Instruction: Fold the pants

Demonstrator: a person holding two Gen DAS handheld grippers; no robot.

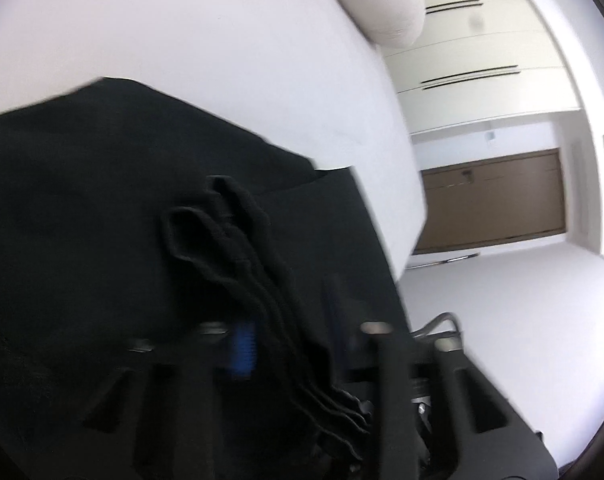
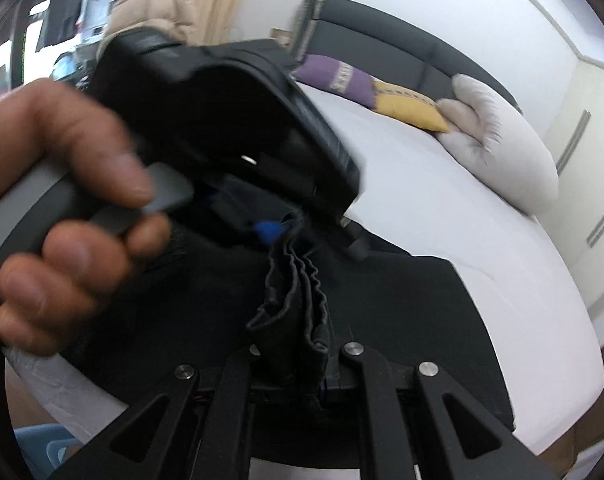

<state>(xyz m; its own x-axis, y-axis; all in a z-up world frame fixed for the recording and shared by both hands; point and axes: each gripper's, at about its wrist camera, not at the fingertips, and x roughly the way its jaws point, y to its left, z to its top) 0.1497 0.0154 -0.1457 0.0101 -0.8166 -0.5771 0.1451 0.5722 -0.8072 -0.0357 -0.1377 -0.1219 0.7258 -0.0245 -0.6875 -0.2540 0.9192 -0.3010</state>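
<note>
Black pants [image 1: 102, 208] lie on a white bed [image 1: 222, 40], reaching its near edge. My left gripper [image 1: 290, 332] is shut on a bunched stack of the pants' edges [image 1: 230, 240]; a blue pad [image 1: 244, 346] shows beside the cloth. In the right wrist view my right gripper [image 2: 298, 356] is shut on the same folded bundle [image 2: 298, 300], with the pants [image 2: 402, 320] spread behind. The left gripper's body [image 2: 222, 120] and the hand holding it [image 2: 74, 184] are directly ahead, pinching the bundle's far end. Both views are motion-blurred.
A pale bolster pillow [image 2: 498, 148], a yellow cushion [image 2: 410, 108] and a purple cushion [image 2: 338, 80] lie at the dark headboard [image 2: 382, 36]. White wardrobe doors [image 1: 478, 44] and a brown door [image 1: 494, 200] stand past the bed's edge. A blue stool [image 2: 42, 452] stands low left.
</note>
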